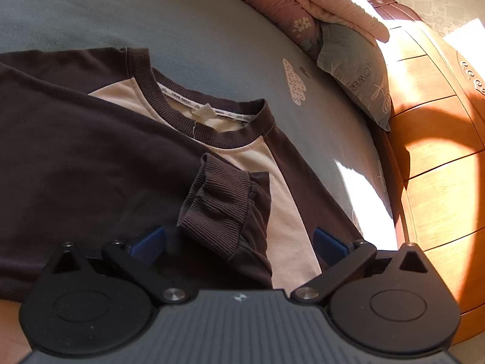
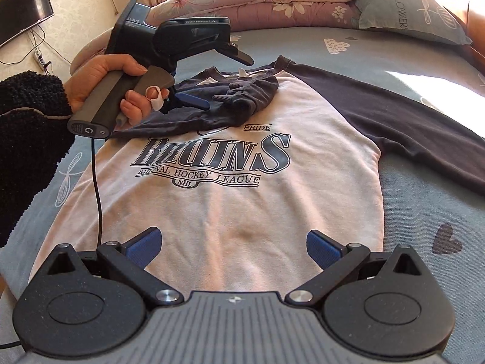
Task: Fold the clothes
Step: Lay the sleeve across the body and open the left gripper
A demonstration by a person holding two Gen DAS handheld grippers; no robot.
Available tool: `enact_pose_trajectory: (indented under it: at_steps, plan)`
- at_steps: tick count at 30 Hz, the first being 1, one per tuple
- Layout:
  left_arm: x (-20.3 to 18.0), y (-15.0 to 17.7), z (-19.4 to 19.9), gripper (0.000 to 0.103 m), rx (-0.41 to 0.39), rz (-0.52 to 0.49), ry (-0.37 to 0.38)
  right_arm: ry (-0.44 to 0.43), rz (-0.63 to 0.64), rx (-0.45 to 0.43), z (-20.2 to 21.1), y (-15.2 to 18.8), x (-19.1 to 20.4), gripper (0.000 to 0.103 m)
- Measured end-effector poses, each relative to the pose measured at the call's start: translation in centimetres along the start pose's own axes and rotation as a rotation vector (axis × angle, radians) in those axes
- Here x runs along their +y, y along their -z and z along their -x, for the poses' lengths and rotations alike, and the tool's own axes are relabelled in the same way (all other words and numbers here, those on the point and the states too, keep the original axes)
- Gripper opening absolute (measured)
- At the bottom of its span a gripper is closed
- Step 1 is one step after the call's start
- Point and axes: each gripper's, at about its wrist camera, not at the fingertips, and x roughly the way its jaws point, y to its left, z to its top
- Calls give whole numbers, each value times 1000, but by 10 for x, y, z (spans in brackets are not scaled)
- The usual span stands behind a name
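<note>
A cream sweatshirt (image 2: 242,212) with dark sleeves and a "Bruins" print lies face up on the bed. One dark sleeve (image 2: 212,112) is folded across the chest, and its ribbed cuff (image 1: 218,200) rests below the collar (image 1: 212,121). My left gripper (image 1: 239,244) is open just above that cuff, with the cuff lying loose between its spread blue pads (image 1: 148,242). In the right wrist view a hand (image 2: 103,75) holds the left gripper (image 2: 227,82) over the chest. The other sleeve (image 2: 424,121) stretches out flat to the right. My right gripper (image 2: 233,242) hangs open over the lower body, holding nothing.
The bed has a grey-blue sheet (image 2: 424,227). A folded floral quilt (image 2: 288,0) and a grey pillow (image 2: 409,15) lie at the head. A wooden bed frame (image 1: 433,151) runs along the right edge. The left gripper's cable (image 2: 97,182) trails over the shirt.
</note>
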Motion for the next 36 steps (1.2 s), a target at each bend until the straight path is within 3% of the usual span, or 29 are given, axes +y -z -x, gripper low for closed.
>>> enact_pose_trajectory:
  at_steps: [4,9,13,20,28,32,36]
  plan:
    - [-21,3,-10,102,12,-17,130,3,-9,1,-2,0,-2,103]
    - [-81,9,-25,102,47,-140,290,8,-3,16,-6,1,0,103]
    - [-112,27,-22,102,83,-223,323,17,7,36,-11,2,1,103]
    - [-104,40,57,102,14,-340,190,23,-10,49,-15,1,-4,103]
    - [-31,51,165,102,-148,-331,-51,33,2,71,-19,4,1,103]
    - [19,79,187,102,-202,-334,-149,66,30,120,-33,9,5,103]
    - [65,107,180,102,-227,-324,-144,129,83,144,-45,16,10,103]
